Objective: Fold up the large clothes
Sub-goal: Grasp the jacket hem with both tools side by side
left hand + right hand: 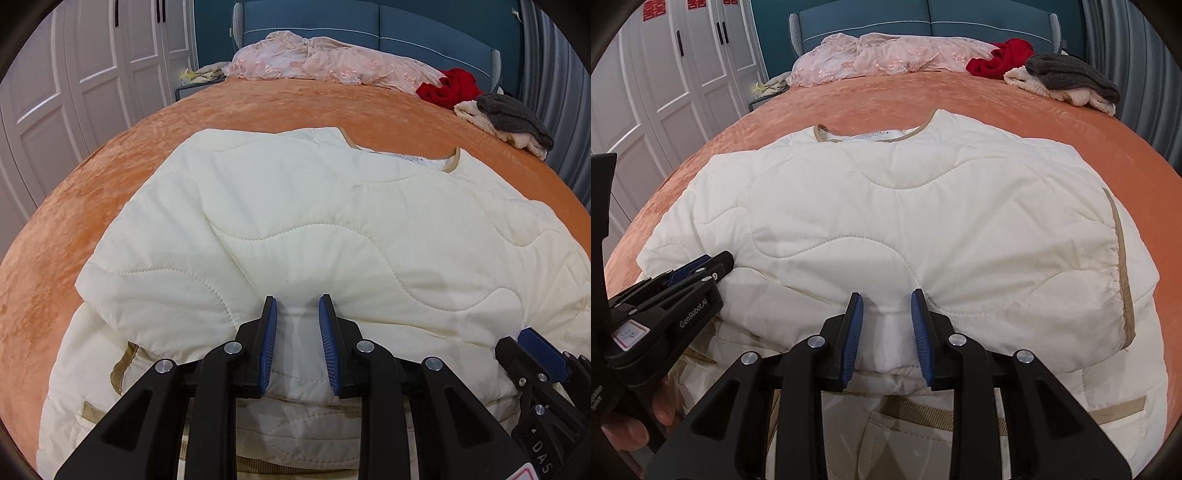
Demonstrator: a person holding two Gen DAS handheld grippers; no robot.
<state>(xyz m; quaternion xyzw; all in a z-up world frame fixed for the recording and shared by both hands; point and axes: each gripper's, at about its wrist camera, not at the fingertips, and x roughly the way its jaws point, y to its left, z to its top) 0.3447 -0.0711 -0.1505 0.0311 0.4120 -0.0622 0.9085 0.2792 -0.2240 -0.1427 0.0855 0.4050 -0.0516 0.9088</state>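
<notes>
A cream quilted jacket [314, 206] with tan trim lies on the orange bedspread [74, 206], collar toward the headboard. Its near part is folded up over the body. My left gripper [297, 301] is shut on the folded edge, and the fabric puckers between its blue pads. In the right wrist view the same jacket [886, 206] shows a tan-edged cuff at the right, and my right gripper [886, 295] pinches the folded edge further right. Each gripper also shows in the other's view: the right gripper [517, 338] low at the right, the left gripper [720, 260] at the left with a hand behind it.
A pink lace cloth [325, 62] lies bunched at the blue headboard [424, 29]. A red garment [448, 86] and a grey and cream pile [513, 118] sit at the far right of the bed. White wardrobe doors [74, 74] stand to the left.
</notes>
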